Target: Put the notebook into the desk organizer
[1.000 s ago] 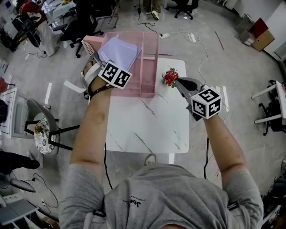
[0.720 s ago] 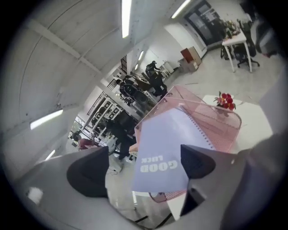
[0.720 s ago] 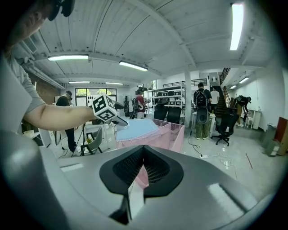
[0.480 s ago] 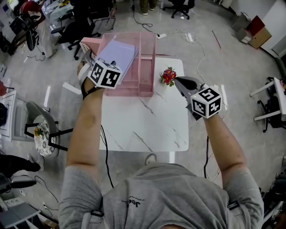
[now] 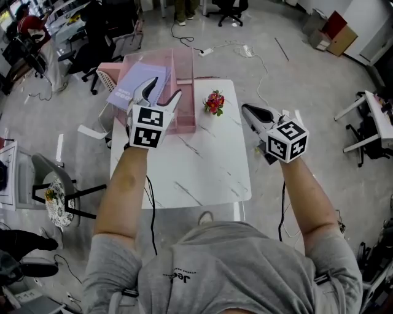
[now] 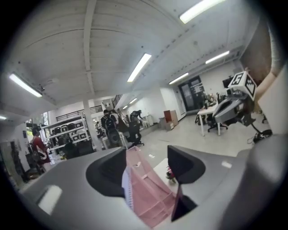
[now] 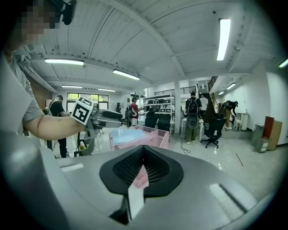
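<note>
The lavender spiral notebook (image 5: pixel 130 86) lies slanted in the left part of the pink desk organizer (image 5: pixel 184 92), with one corner over the organizer's left rim. The organizer stands at the far left corner of the white table (image 5: pixel 196 165). My left gripper (image 5: pixel 164 89) hovers over the organizer's near side, just right of the notebook. Its jaws are closing with nothing between them. In the left gripper view the organizer (image 6: pixel 150 195) and the notebook's edge (image 6: pixel 127 188) show past the parted jaws. My right gripper (image 5: pixel 245 109) is shut and empty over the table's right edge.
A small red flower (image 5: pixel 214 102) stands on the table between the organizer and my right gripper. Office chairs (image 5: pixel 224 7), cables and shelving surround the table on the floor. People stand far off by the racks (image 7: pixel 193 112).
My left gripper has drawn back from the notebook toward the near right and now points over the organizer with empty jaws. The notebook stays in the organizer. My right gripper has hardly moved.
</note>
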A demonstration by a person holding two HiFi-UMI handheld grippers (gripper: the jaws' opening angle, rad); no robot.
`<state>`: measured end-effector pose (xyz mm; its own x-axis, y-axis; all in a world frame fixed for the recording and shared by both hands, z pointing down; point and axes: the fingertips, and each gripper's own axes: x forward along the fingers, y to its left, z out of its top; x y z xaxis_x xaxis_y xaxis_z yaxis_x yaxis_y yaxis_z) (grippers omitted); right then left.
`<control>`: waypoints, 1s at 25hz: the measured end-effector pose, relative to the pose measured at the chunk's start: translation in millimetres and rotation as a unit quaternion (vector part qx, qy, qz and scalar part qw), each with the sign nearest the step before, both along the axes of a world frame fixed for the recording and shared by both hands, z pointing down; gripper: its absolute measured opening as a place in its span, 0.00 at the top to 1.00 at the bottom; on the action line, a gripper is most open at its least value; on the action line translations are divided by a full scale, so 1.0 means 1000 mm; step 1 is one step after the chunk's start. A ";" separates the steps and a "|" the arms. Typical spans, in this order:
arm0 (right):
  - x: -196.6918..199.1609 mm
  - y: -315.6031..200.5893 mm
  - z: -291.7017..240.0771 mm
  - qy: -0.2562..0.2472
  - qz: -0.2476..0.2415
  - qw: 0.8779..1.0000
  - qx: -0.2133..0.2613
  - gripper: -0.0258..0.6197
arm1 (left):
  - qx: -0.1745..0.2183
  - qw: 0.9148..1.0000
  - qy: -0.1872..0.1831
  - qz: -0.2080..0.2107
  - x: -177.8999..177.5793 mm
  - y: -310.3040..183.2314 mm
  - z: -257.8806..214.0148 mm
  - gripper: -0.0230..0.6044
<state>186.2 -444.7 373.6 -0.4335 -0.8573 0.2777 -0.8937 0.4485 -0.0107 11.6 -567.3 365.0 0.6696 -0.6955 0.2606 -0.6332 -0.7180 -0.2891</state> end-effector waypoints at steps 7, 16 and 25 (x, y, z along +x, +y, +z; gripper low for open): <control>0.081 0.081 -0.014 -0.015 0.084 0.996 0.026 0.96 | -0.007 0.990 0.061 0.126 0.103 0.083 0.002 0.63; 0.204 0.264 -0.034 -0.028 0.210 0.976 0.047 0.96 | -0.039 0.944 0.160 0.286 0.243 0.254 -0.022 0.87; 0.284 0.468 -0.024 -0.027 0.289 0.956 0.050 0.96 | -0.112 0.899 0.181 0.384 0.344 0.454 0.000 0.87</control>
